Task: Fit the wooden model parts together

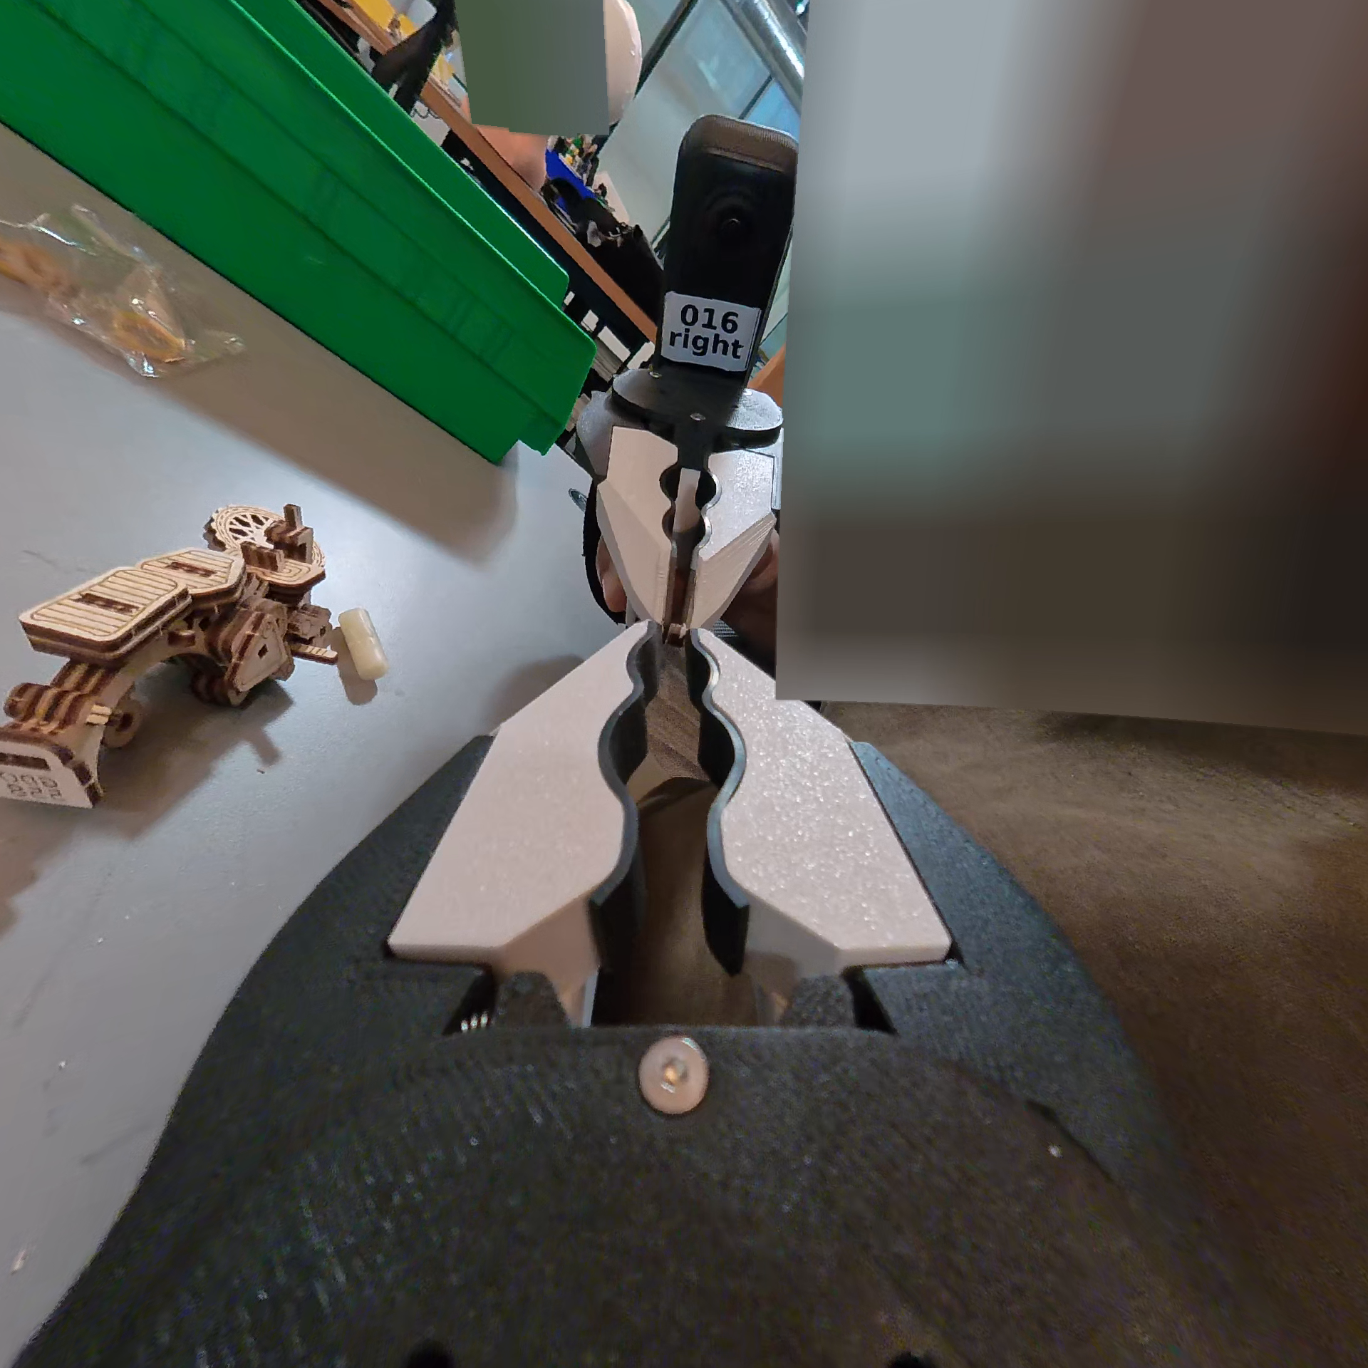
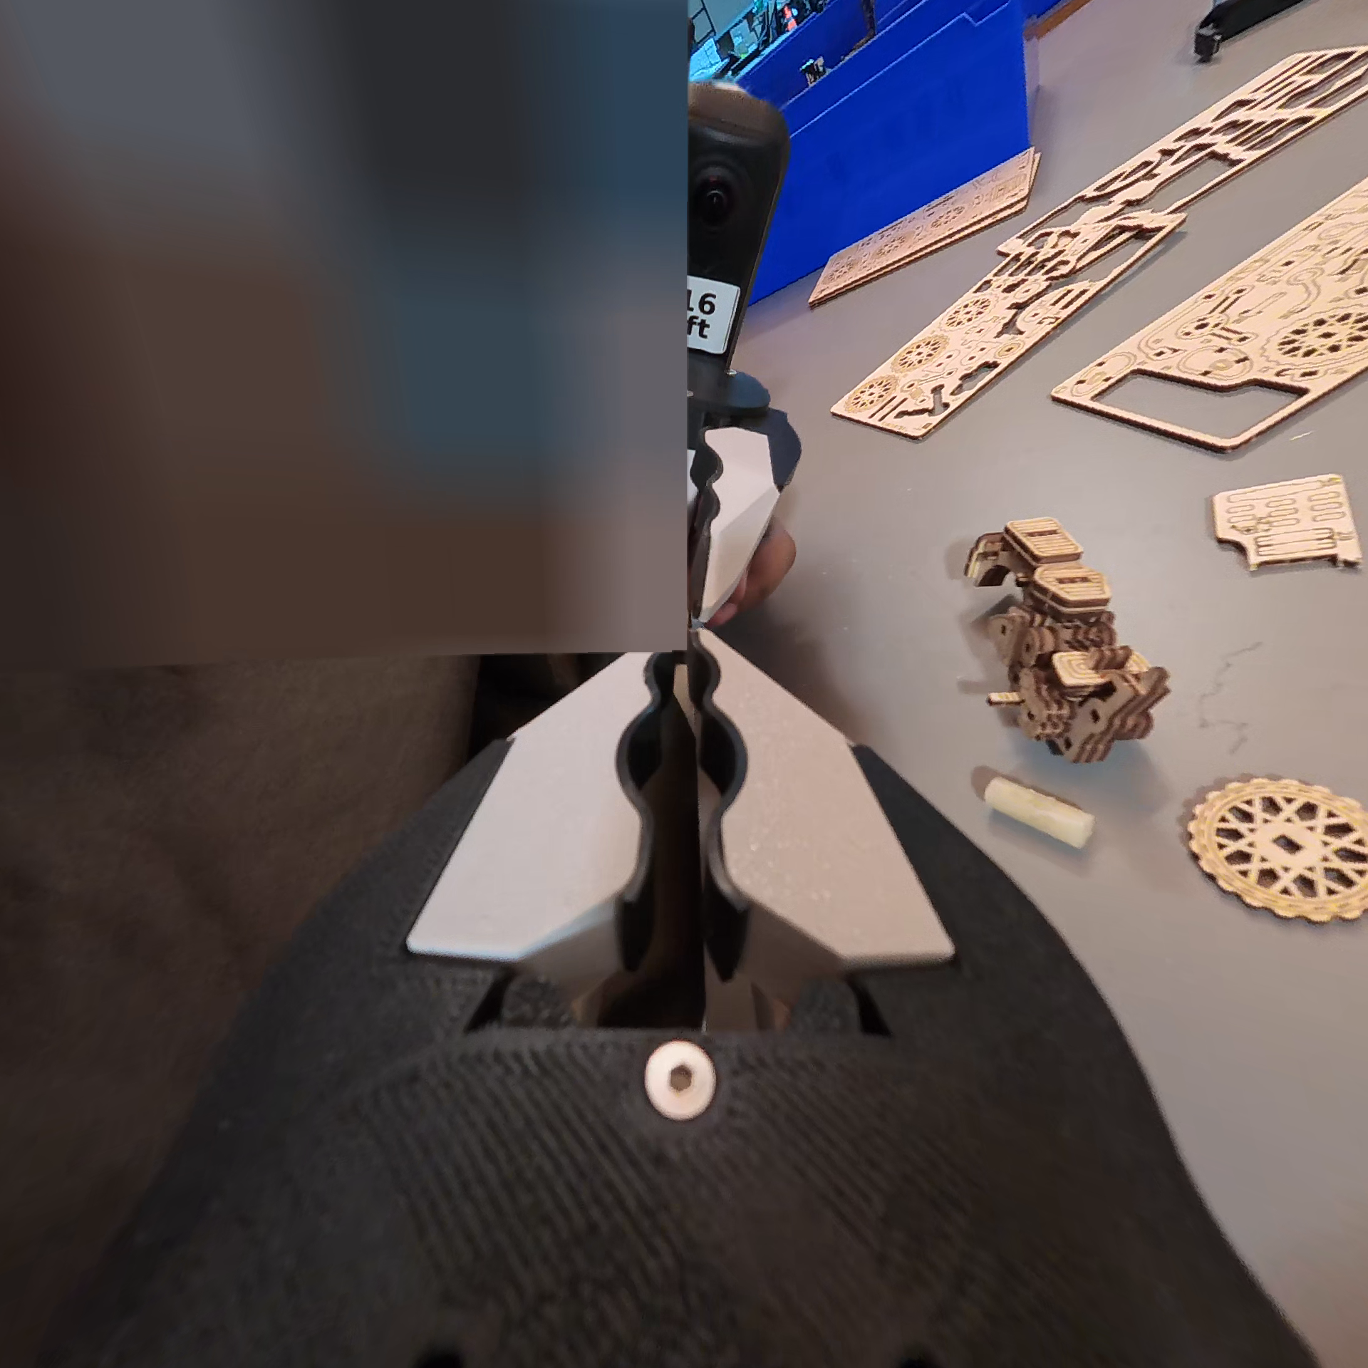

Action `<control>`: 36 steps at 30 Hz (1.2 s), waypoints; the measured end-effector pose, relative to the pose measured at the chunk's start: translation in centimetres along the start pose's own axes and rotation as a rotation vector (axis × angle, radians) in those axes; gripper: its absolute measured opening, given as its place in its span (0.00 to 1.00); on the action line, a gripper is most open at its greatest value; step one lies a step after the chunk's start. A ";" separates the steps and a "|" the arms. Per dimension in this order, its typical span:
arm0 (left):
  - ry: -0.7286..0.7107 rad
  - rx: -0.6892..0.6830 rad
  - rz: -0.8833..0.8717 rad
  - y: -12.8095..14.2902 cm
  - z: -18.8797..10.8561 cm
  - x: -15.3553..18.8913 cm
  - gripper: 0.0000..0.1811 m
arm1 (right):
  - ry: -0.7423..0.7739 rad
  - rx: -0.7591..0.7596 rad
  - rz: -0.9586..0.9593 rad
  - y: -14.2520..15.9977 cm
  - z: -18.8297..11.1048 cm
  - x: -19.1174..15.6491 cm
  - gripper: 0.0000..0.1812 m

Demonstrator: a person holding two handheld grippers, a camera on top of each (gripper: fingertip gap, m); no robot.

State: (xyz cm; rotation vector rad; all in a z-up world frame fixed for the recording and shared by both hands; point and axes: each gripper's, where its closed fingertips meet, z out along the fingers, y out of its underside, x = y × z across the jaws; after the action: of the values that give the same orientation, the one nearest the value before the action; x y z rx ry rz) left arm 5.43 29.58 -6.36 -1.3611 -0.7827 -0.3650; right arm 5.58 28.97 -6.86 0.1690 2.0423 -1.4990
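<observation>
L gripper & R gripper tip to tip above tabletop.
Both narrow, pinching small wooden part; model lies apart.

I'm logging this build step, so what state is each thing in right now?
Left gripper: tips nearly shut, meeting the right gripper's tips.
Right gripper: shut on a small wooden piece.
Half-built wooden model: lying on its side on the grey table, untouched.
Cream cylinder: lying flat beside the model.
Round wooden gear: flat, loose.
Wooden part sheets: flat, partly punched out.
</observation>
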 end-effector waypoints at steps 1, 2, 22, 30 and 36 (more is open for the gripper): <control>0.000 0.001 -0.002 0.0 0.0 0.0 0.03 | 0.000 -0.001 0.001 0.0 0.0 0.0 0.00; 0.001 0.001 -0.004 0.0 0.0 -0.1 0.03 | 0.000 -0.001 0.001 0.0 0.0 0.0 0.00; -0.093 -0.043 0.033 0.3 -0.4 -1.4 0.02 | 0.141 -0.020 0.016 0.4 -1.5 2.7 0.00; -0.360 -0.376 0.183 5.2 0.8 -3.9 0.01 | 0.322 -0.121 0.030 2.8 -2.7 4.8 0.00; -0.502 -0.519 0.307 7.1 0.9 -5.2 0.03 | 0.336 -0.124 0.051 3.9 -2.9 4.4 0.01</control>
State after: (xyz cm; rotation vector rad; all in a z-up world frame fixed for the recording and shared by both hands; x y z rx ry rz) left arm 6.16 30.89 -15.02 -2.0774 -0.9028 0.0325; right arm 2.60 31.91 -11.91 0.4459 2.3665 -1.3804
